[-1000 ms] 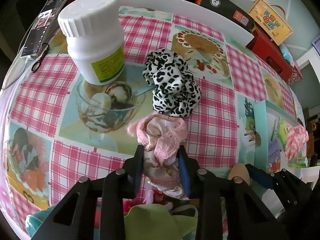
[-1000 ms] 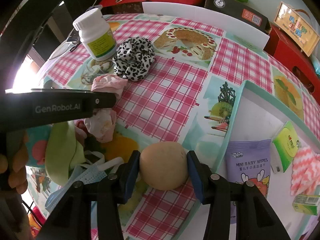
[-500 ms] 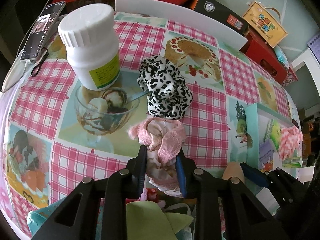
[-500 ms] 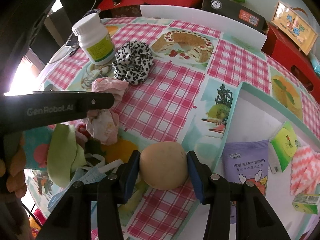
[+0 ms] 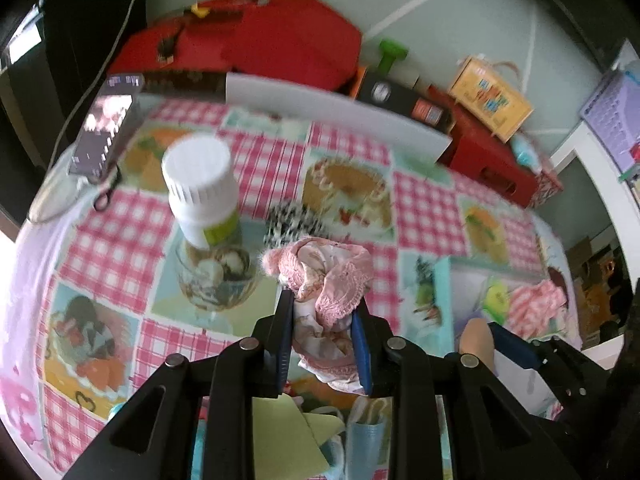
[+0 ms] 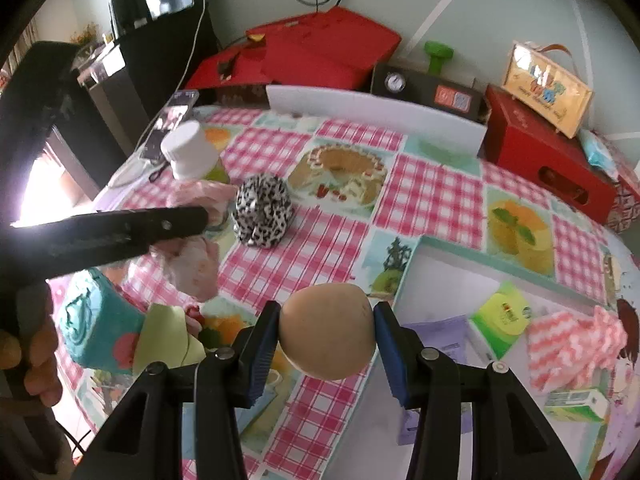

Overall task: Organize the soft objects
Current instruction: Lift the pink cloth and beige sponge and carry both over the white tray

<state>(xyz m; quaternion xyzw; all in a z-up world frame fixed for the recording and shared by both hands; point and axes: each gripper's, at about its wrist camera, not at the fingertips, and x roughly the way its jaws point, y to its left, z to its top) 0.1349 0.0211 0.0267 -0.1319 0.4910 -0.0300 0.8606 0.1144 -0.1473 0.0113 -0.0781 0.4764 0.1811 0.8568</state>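
We record two grippers, each bearing one soft item. The left gripper (image 5: 322, 320) has its jaws drawn narrow and clamped on one bundle of pink lace-edged cloth (image 5: 326, 280), which bulges above the pads and hangs below them, clear of the desk (image 6: 432, 196). The right gripper (image 6: 326, 338) has its jaws at a middling gap, pressed on either side of one round tan ball (image 6: 328, 330), likewise off the checked cover.

On the desk we count one black-and-white spotted scrunchie (image 6: 262, 210), lying loose just beside one white bottle (image 5: 202, 192) with a ribbed cap and a green label. One phone (image 5: 102, 136) lies at the far left edge.

At the right stands one shallow tray with a teal rim (image 6: 408, 280). Inside it we count one purple wipes packet (image 6: 444, 334), one green packet (image 6: 502, 314), one pink-and-white zigzag cloth (image 6: 576, 340) and one small green-and-white carton (image 6: 578, 400).

At the near edge lies a heap of further soft pieces: one teal item (image 6: 94, 330), one pale green cloth (image 6: 168, 340) and one light blue face mask (image 5: 366, 428); the remainder is too overlapped to count.

One hand (image 6: 32, 360) shows at the lower left of the right wrist view.
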